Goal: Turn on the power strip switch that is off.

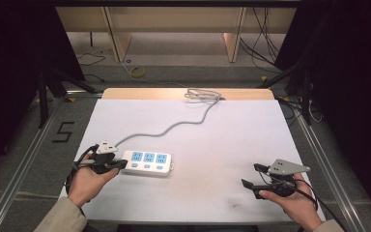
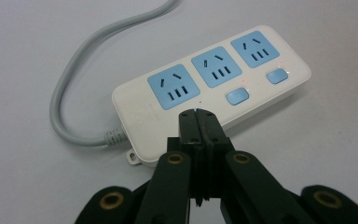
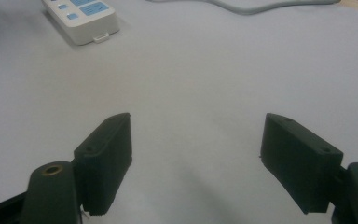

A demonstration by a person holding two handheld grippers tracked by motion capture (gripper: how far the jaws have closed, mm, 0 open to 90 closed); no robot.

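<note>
A white power strip with three blue sockets and blue buttons lies on the white table, left of centre. Its grey cable runs to the far edge. My left gripper is shut with nothing between its jaws, its tips over the strip's left end. In the left gripper view the strip lies just beyond the closed tips of my left gripper, near the leftmost socket. My right gripper rests open near the front right, well away from the strip; its jaws stand wide apart around bare table.
The cable bunches in a coil at the table's far edge. Beyond the table are a floor with loose cables and wooden furniture legs. Metal rails flank both sides of the table.
</note>
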